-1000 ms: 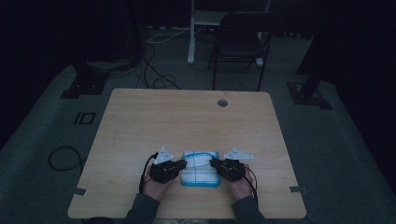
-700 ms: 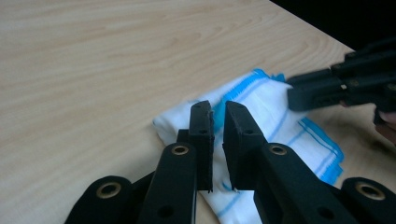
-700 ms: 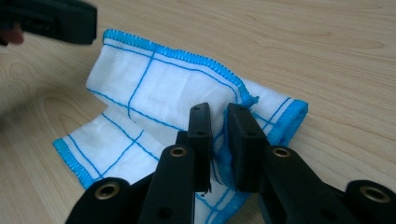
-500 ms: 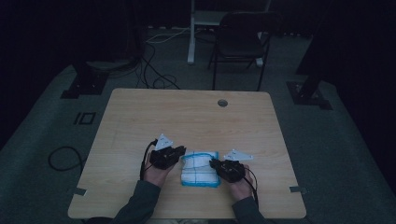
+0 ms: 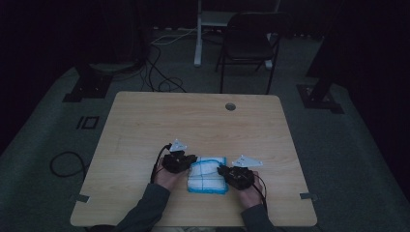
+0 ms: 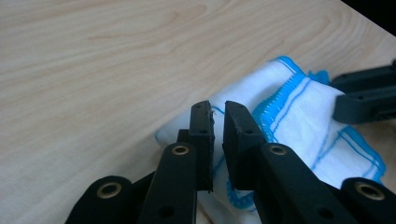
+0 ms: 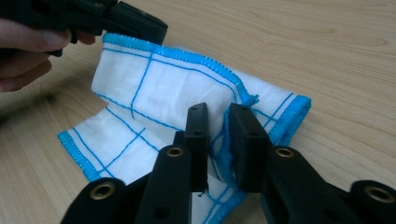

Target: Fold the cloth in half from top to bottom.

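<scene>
Folded white cloth with blue stitched edges and blue grid lines (image 5: pixel 208 175) is lying on the light wooden surface (image 5: pixel 145 125), near the near edge, roughly mid-width. Left tongs (image 6: pixel 216 125) are sitting at the cloth's left edge, jaws nearly together with a narrow gap; a thin bit of cloth seems to be caught between them, though I cannot tell whether the pads are actually pressing it. Right tongs (image 7: pixel 218 122) are sitting at the cloth's right side, jaws having just been opening, a slim gap showing, blue hem lying between and behind them, pads not clearly pressing on it. In the right gripper view the left tongs are touching the cloth's far corner, with a hand (image 7: pixel 28 51) behind them.
</scene>
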{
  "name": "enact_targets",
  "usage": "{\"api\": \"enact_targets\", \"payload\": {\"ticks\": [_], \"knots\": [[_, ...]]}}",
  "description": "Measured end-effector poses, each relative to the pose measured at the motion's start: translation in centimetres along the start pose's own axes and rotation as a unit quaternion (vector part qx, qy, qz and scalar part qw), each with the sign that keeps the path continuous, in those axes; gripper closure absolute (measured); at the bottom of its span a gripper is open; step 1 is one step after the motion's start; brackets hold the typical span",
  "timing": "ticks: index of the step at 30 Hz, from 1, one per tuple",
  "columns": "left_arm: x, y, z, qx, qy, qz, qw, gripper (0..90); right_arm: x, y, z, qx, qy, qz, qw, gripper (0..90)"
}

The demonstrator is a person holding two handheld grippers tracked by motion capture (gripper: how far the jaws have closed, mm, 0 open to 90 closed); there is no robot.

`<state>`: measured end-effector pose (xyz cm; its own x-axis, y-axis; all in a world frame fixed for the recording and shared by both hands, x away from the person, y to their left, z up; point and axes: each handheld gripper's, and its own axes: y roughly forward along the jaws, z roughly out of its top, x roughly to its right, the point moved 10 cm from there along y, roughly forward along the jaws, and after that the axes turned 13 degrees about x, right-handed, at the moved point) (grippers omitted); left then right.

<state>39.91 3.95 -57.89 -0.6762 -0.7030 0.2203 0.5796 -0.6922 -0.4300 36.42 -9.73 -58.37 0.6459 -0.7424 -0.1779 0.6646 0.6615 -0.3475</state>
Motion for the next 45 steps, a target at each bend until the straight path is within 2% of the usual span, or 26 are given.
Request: {"api": "enact_targets", "payload": {"ticks": [10,14,21,30,40,42,45], "knots": [[1.3,-1.2,-1.4,0.005,-0.008,-0.013,0.9999,82.3,0.5,-0.9,0.4,0.004,-0.01,-0.009,0.9999,68.5],[1.8,-1.6,-1.6,0.008,-0.007,-0.015,0.9998,82.0,0.7,-1.2,0.6,0.006,-0.012,-0.011,0.9999,68.0],[3.4,-2.6,-2.2,0.009,0.001,-0.029,0.9995,81.2,1.7,-2.3,1.3,0.019,-0.012,-0.024,0.9995,68.0],[4.5,-3.2,-4.4,-0.006,0.004,-0.035,0.9994,80.6,3.1,-3.4,1.6,0.027,-0.008,-0.041,0.9988,67.9],[4.0,-4.4,-5.2,0.0,0.008,-0.023,0.9997,77.7,4.7,-4.0,1.0,0.024,0.001,-0.061,0.9979,66.8],[3.3,-4.6,-5.0,0.003,0.011,-0.014,0.9998,77.1,5.2,-4.2,0.8,0.022,0.004,-0.066,0.9976,66.2],[1.9,-4.9,-4.9,0.003,0.022,0.012,0.9997,76.0,5.9,-4.3,0.5,0.015,-0.001,-0.081,0.9966,65.6]]}}
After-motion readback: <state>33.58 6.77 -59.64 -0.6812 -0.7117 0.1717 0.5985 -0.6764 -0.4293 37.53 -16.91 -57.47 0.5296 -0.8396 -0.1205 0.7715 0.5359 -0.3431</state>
